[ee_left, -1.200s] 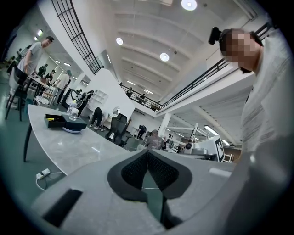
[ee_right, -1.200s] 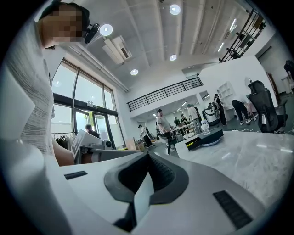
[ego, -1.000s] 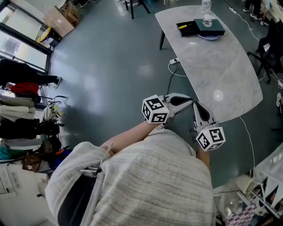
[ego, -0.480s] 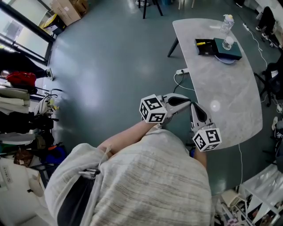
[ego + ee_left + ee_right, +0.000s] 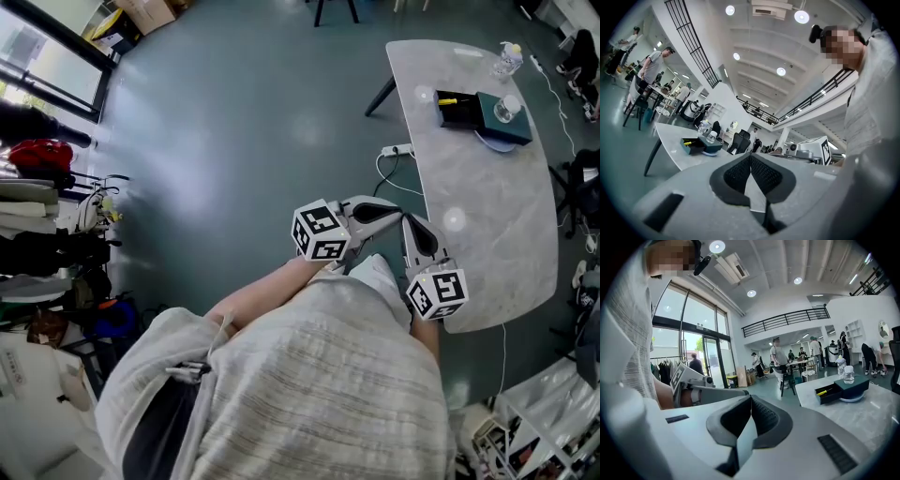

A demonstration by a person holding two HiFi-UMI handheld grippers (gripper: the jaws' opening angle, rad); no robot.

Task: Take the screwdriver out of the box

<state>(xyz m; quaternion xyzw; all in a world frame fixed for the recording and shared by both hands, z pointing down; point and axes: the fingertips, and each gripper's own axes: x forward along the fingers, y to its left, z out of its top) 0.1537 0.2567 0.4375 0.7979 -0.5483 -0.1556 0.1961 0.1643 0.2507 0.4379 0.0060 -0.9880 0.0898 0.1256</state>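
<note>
The yellow-handled screwdriver (image 5: pixel 822 391) is probably a small, light, rigid tool. Its handle looks like smooth plastic, so it may be a little slick under the pads. The best hold is probably across the middle of that yellow handle, pinched from above, since the handle is the thickest part and the only part showing.

It lies in the open black tray (image 5: pixel 828 395) that sticks out of the dark teal box (image 5: pixel 851 386). The tray's low walls leave little room beside it, and the box itself may slide if nudged (a clear plastic bottle (image 5: pixel 849 375) stands on its lid and could topple). All that shows of the tool is a short bright yellow bar. The shaft and tip are too small to make out.

In the head view the box sits at the upper right of the frame, at the top end of the pale marble-patterned table (image 5: pixel 487 216). Both claws are well short of it, near the frame's centre by the table's lower end. The left claw (image 5: pixel 750 159) is closed with its ribbed pads meeting and nothing between them. The right claw (image 5: pixel 749 401) is likewise closed and empty.
</note>
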